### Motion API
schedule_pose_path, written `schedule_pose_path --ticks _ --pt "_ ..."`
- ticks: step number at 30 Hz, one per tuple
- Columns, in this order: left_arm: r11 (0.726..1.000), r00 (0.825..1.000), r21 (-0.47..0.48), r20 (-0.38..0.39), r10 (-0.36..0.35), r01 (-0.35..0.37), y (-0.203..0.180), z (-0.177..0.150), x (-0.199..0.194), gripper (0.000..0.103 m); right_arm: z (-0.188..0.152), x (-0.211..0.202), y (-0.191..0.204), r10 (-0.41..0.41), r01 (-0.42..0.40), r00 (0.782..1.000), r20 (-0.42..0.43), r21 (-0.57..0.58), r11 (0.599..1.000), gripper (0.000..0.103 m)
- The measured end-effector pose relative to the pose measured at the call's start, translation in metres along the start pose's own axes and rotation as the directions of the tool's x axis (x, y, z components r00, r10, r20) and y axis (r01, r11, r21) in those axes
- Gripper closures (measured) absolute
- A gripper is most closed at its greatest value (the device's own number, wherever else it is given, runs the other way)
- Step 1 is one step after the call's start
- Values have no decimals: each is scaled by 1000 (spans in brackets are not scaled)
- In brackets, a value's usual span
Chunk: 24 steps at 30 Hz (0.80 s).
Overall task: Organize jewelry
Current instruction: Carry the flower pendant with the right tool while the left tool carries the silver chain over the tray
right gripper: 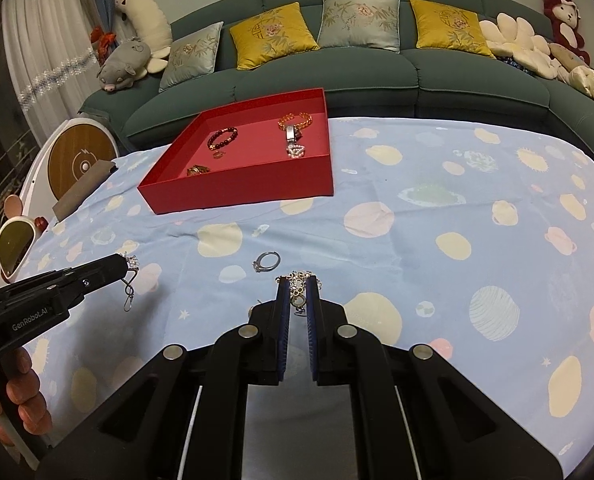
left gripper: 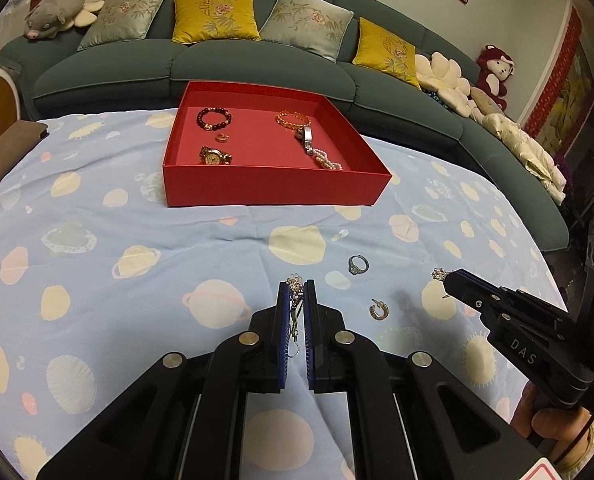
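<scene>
Evidently each gripper has one dangling earring pinched between its fingers: the left gripper (left gripper: 297, 286) clamps a drop earring (left gripper: 294, 304), the right gripper (right gripper: 299, 284) a flower earring (right gripper: 298, 286), likely bound for the red tray (left gripper: 273, 190) beyond the fingertips. A silver ring (left gripper: 357, 265) and hoop earring (left gripper: 377, 309) lie between both grippers. Printed on their bodies: "DAS" and "GenRobot.AI".

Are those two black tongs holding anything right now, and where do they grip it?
Yes. The left tongs pinch a dangly earring near its flowery top, hook hanging below. The right tongs pinch a matching earring by its flowery part.
</scene>
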State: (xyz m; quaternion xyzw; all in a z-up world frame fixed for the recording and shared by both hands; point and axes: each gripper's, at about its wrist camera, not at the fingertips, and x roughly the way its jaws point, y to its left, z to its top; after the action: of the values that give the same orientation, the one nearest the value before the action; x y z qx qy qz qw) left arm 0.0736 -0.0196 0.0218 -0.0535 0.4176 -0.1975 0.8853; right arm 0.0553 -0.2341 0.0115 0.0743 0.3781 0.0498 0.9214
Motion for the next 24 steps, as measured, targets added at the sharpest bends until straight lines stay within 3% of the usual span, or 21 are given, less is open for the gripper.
schedule_pose_path --ticks 24 --pt "999 997 -50 82 5 -1 9 26 -21 98 37 -8 54 92 -90 993 76 -24 996 96"
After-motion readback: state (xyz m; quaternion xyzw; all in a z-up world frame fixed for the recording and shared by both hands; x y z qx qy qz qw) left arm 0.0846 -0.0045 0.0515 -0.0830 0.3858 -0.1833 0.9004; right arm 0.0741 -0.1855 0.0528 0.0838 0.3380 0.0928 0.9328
